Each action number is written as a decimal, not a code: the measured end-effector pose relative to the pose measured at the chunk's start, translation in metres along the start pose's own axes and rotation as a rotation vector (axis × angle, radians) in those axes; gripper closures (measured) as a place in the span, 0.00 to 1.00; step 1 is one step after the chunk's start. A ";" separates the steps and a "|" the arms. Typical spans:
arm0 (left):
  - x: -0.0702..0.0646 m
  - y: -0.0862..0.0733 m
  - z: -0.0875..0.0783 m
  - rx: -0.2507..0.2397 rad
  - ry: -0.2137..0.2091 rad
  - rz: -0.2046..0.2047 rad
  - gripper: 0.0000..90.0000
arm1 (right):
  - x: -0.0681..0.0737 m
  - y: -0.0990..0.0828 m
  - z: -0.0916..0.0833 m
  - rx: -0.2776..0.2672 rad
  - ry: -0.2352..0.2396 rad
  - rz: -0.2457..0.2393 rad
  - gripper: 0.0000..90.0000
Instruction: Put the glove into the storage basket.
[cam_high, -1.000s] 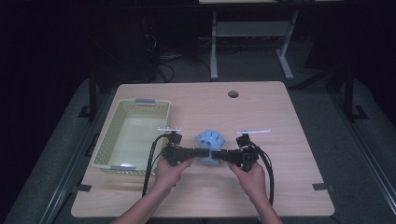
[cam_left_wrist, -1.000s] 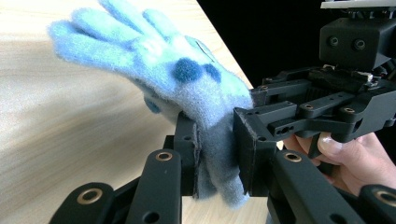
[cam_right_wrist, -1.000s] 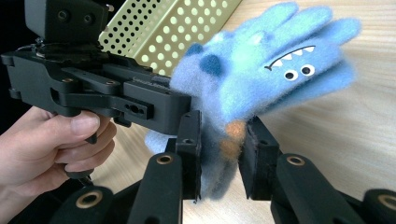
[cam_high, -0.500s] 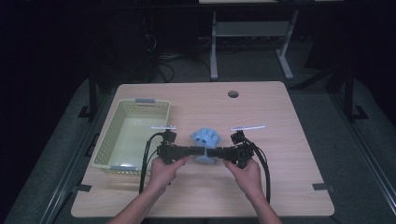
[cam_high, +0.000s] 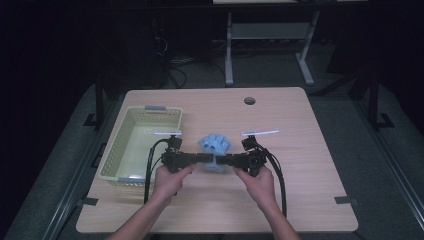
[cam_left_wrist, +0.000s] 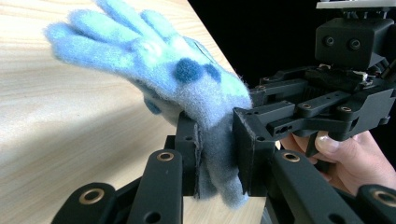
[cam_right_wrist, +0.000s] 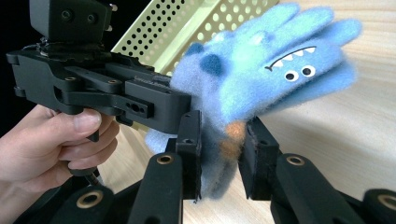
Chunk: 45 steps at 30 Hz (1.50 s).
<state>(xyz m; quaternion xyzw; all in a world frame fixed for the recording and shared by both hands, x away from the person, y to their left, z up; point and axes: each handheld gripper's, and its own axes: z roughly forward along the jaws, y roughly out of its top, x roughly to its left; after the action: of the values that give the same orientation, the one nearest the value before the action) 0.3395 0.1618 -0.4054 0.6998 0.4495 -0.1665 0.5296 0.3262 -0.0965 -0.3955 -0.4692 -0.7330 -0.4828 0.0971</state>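
Above table, grippers level, facing inward.

The glove is fuzzy sky blue with paler turquoise patches, dark blue spots, a greyer cuff with an orange fleck, and a monster face of white eyes and a white zigzag mouth. Both hand-held grippers, left and right, are matt black. The basket is pale yellow-green with dotted perforations, and the counter is light wood grain.
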 end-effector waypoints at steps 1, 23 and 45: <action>0.001 0.001 -0.002 -0.001 -0.004 -0.004 0.81 | 0.002 0.002 0.001 0.001 -0.001 -0.002 0.80; 0.008 0.012 -0.036 -0.032 -0.018 0.003 0.81 | 0.027 0.027 0.018 0.016 0.015 -0.071 0.80; 0.023 0.012 -0.077 -0.071 -0.012 -0.015 0.81 | 0.050 0.042 0.048 0.032 0.051 -0.114 0.80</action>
<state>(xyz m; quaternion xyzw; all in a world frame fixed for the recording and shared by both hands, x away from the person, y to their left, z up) 0.3430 0.2399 -0.3846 0.6760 0.4572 -0.1587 0.5557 0.3470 -0.0244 -0.3652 -0.4129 -0.7634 -0.4875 0.0955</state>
